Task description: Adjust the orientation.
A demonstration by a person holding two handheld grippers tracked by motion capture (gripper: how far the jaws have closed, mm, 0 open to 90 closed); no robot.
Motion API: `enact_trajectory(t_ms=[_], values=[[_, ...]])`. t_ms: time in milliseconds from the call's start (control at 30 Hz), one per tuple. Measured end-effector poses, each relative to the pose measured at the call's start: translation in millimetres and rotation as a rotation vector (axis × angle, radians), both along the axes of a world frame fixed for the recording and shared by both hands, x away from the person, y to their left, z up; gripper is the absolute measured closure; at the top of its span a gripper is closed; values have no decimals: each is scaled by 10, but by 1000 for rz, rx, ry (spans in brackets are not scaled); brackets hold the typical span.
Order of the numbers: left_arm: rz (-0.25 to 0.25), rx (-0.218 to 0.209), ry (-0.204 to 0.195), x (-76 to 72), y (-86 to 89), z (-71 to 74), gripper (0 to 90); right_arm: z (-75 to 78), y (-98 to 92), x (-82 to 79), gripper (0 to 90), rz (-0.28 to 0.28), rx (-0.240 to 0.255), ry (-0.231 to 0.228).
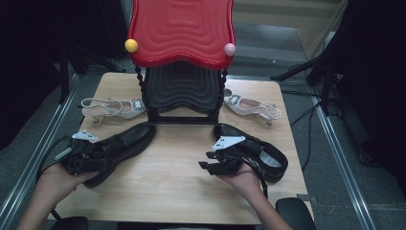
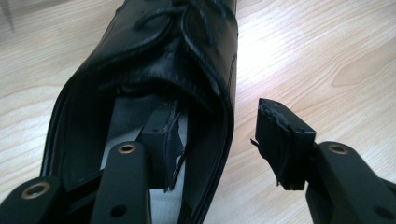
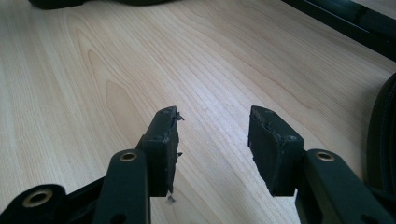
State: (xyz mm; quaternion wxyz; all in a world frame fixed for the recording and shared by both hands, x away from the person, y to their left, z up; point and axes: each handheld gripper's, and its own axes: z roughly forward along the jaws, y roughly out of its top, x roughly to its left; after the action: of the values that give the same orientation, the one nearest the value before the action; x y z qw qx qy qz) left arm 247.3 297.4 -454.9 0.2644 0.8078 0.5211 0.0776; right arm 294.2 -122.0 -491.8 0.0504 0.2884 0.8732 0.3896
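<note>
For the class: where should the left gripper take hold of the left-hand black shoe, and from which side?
Probably the heel-side collar wall of the black shoe, approached from behind the heel. The shoe lies flat with its opening facing the left gripper, so one jaw fits inside and the other outside that thin upright wall.

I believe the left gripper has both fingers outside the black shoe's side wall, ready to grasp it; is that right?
Not quite. In the left gripper view, the left gripper straddles the black shoe: one finger sits inside its opening, the other outside the side wall. It does look ready to grasp.
</note>
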Motion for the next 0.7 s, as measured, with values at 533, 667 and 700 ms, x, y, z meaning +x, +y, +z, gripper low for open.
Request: enact_trajectory(t_ms=[533,667,700], values=[[-94,64,107,382,-161,-150,637,-37,32,4,534,11,-19,17],[-126,18,114,390,-133,-156,783,-44,46,-3,532,10,-26,20],[-121,14,111,382,-142,-157,805,-43,45,-2,532,10,-26,19]])
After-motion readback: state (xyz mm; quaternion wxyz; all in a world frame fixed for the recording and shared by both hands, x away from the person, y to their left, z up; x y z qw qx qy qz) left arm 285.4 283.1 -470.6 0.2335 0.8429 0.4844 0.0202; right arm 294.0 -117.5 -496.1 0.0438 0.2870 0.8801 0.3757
